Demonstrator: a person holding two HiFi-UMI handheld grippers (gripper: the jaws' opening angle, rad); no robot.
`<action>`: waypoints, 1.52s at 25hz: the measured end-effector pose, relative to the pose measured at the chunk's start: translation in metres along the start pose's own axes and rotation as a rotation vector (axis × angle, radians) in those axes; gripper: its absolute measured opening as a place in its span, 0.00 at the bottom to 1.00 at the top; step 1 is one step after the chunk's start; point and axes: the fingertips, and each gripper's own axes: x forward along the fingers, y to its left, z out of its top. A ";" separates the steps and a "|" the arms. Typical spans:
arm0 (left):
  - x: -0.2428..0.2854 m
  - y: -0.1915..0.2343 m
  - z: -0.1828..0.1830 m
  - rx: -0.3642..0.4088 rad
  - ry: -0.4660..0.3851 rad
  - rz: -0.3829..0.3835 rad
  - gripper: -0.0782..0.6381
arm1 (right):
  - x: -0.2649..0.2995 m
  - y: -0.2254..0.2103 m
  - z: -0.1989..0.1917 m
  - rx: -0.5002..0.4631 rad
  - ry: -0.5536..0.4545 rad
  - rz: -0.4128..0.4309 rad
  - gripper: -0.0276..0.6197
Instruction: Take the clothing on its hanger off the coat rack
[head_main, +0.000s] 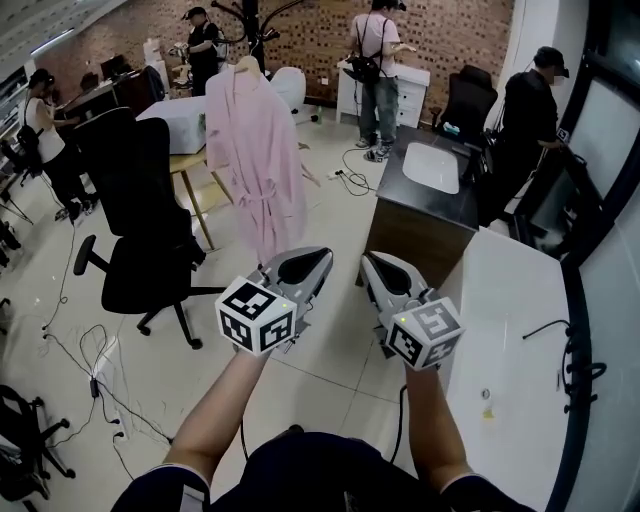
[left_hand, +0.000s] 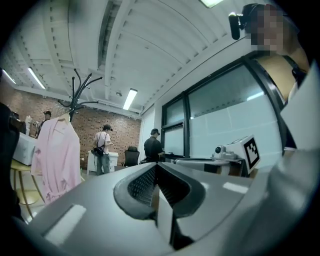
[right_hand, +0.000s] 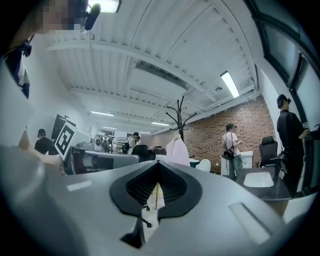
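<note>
On the coat rack (head_main: 253, 20), a pink robe (head_main: 250, 150) hangs on its hanger (head_main: 243, 64); left gripper (head_main: 320, 258) and right gripper (head_main: 371, 262) jaws closed, empty.

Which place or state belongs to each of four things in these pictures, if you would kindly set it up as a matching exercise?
1 pink robe
2 office chair
3 white basin
4 right gripper

A on the dark counter
B jaws shut, nothing between them
C hanging from the coat rack
D black, left of the robe in the head view

Pairs: 1-C, 2-D, 3-A, 4-B
</note>
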 end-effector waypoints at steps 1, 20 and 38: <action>-0.007 0.010 0.001 0.003 0.002 0.012 0.13 | 0.011 0.006 0.001 -0.004 -0.002 0.013 0.05; -0.063 0.173 0.032 0.010 -0.037 0.205 0.13 | 0.181 0.042 0.028 -0.050 -0.037 0.172 0.05; 0.056 0.333 0.062 0.020 -0.062 0.288 0.13 | 0.353 -0.101 0.059 -0.042 -0.074 0.207 0.05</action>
